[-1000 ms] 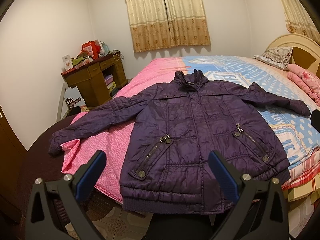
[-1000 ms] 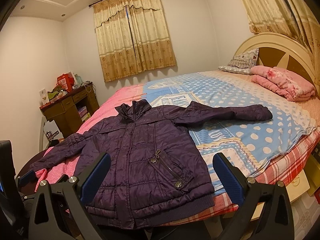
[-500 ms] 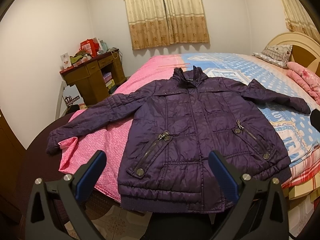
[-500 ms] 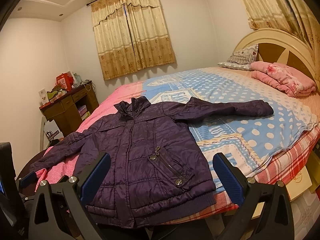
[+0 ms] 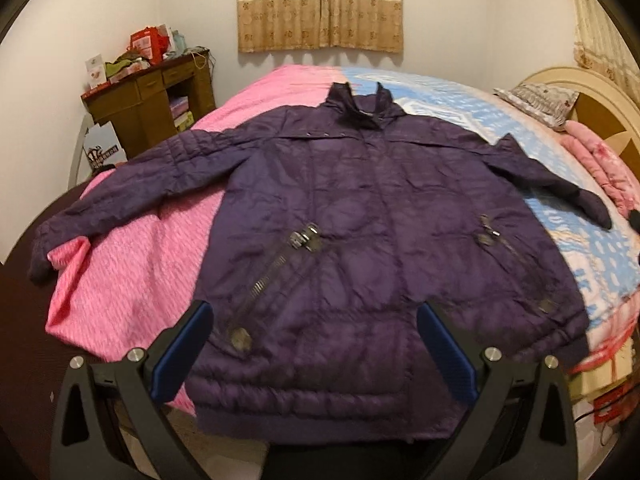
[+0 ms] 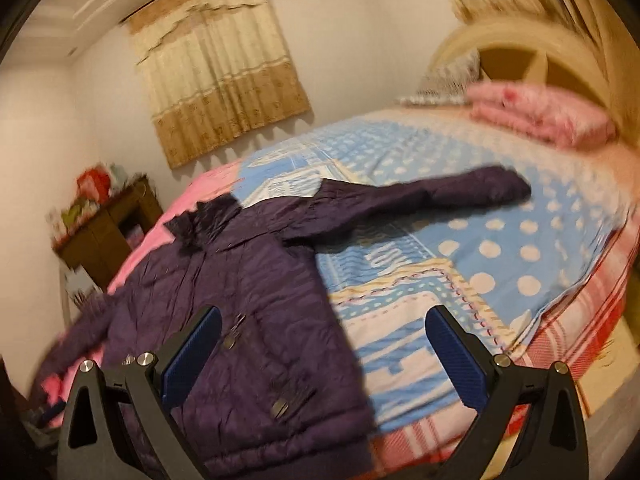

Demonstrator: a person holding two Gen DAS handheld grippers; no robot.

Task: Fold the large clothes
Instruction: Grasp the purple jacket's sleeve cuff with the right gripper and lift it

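We hold both grippers spread wide and empty over the bed's near edge. The purple jacket lies flat, collar toward the far edge, its hem just ahead of our left gripper; our right gripper faces the outstretched right sleeve.

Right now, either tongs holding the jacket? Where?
No. Left tongs and right tongs are both open; the purple jacket lies spread on the bed, unheld.
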